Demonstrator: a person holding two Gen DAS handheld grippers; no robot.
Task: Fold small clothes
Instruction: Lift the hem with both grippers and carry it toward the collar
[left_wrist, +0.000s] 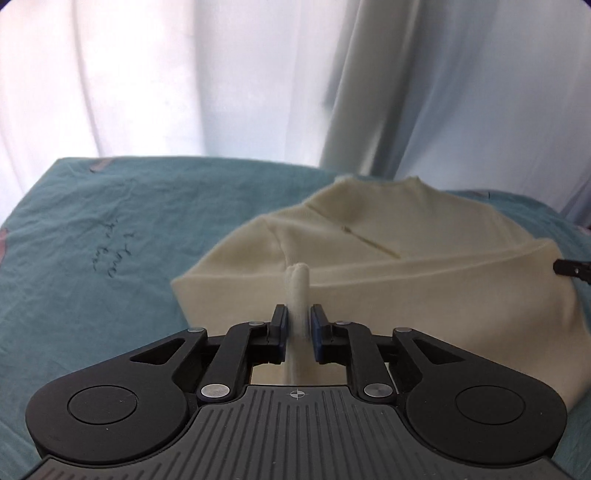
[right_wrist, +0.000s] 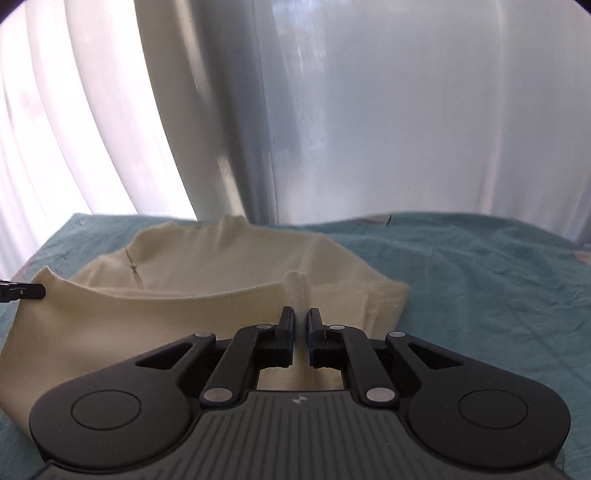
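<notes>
Garment: a cream knit top (left_wrist: 424, 280) is lying partly folded on the teal sheet (left_wrist: 92, 221), its near edge being lifted off the surface
Position: it is sitting toward the far middle of the bed, neckline pointing at the curtain (left_wrist: 184, 74)
Left gripper (left_wrist: 299, 317): its fingers are standing narrow, pinching a bunched ridge of the near hem that is poking up between the pads
Right gripper (right_wrist: 302, 321): its fingers are standing nearly closed, clamping a like ridge of the same hem toward the other end
Key relation: the held edge is running crosswise between the two grips, the body of the top lying forward of both sets of fingers; the long axis of the lifted hem is lying left to right, so the coming fold appears to be travelling away, toward the neckline
Nearer hand: neither is looking closer; each is holding its own end, the other's fingertip showing at the frame margin in both views
Tension: the hem is sagging slightly between grips, judged slack enough to wrinkle if carried unevenly
Edges: the far side of the sheet is ending just past the collar, beside the curtain
Open room: bare teal sheet is spreading wide to the left in the left view and to the right in the right view, leaving little spare beyond the neckline
</notes>
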